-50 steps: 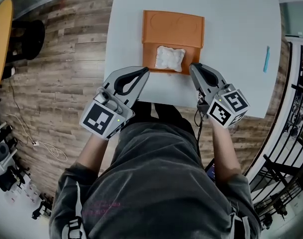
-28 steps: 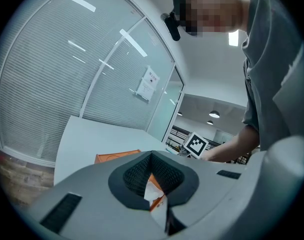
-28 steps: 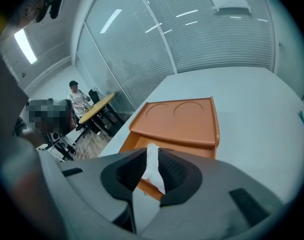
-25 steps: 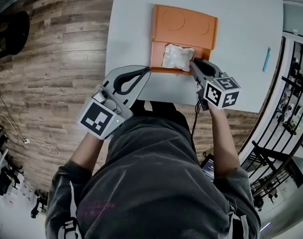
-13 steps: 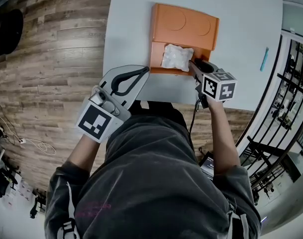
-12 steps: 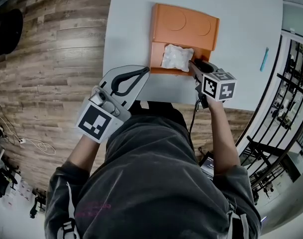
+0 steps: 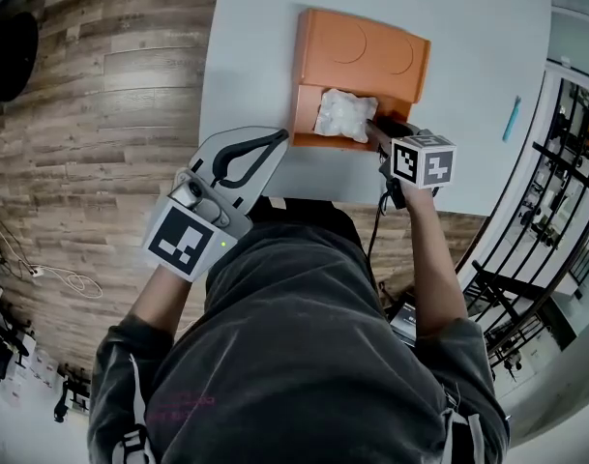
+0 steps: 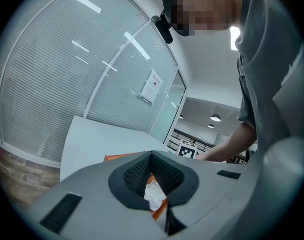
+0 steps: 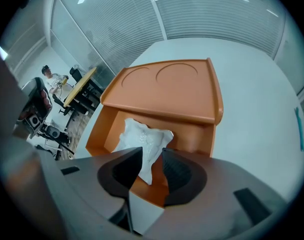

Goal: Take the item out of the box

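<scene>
In the head view, an orange box is sitting on the pale table, close to the near edge and about midway between the left and right edges. Its lid is lying open toward the far edge. A crumpled white item is resting inside the open compartment. The right hand-held gripper is pointing steeply down at the right front corner of the box, just beside the item. The left hand-held gripper is hanging over the near edge, just left of the box and apart from it. A thin blue object is lying near the right edge.

In the left gripper view, the left hand-held gripper's jaws are meeting at their tips and holding nothing. Through the gap behind the tips, the white item and a strip of the orange box are showing. The right gripper's marker cube is showing beyond.

In the right gripper view, the right hand-held gripper's jaws are standing wide apart, having just been opening. The near corner of the white item is showing between them, still inside the box. Whether either pad is touching it cannot be told; they are not clamping it.
</scene>
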The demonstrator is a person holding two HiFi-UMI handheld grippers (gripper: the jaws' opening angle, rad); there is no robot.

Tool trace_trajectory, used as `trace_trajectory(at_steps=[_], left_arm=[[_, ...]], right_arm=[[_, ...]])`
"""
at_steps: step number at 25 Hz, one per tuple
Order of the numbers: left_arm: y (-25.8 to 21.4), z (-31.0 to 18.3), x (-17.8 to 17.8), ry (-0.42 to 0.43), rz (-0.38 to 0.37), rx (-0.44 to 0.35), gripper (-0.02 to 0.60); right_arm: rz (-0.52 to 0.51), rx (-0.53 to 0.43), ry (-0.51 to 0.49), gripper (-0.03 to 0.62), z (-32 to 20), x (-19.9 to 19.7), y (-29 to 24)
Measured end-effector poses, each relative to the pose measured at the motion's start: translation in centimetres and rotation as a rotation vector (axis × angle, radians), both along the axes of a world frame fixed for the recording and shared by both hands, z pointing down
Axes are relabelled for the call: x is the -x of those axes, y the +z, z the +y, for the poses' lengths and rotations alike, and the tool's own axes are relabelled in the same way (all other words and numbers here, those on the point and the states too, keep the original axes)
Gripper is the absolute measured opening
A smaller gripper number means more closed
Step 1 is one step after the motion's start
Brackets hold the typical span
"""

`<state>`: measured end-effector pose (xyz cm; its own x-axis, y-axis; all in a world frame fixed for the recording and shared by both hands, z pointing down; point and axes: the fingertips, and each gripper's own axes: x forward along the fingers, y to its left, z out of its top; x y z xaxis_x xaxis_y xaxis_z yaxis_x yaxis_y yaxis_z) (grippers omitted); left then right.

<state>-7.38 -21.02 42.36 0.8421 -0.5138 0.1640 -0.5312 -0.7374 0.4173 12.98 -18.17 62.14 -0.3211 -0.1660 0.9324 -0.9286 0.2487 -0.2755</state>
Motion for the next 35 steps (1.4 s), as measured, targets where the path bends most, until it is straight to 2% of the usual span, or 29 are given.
trace_trajectory(at_steps=[9, 22, 35], left_arm=[[0.4, -0.7, 0.7, -0.021, 0.013, 0.013, 0.012], [1.5, -1.5, 1.5, -0.036, 0.017, 0.037, 0.012], [1.8, -1.6, 1.9, -0.037, 0.002, 0.031, 0.012]], right_arm=[[0.014, 0.093, -0.011, 0.129, 0.6, 0.2, 0.9], [0.029, 0.172, -0.001, 0.129, 0.5, 0.2, 2.3], [0.007, 0.168, 0.001, 0.034, 0.2, 0.9, 2.8]])
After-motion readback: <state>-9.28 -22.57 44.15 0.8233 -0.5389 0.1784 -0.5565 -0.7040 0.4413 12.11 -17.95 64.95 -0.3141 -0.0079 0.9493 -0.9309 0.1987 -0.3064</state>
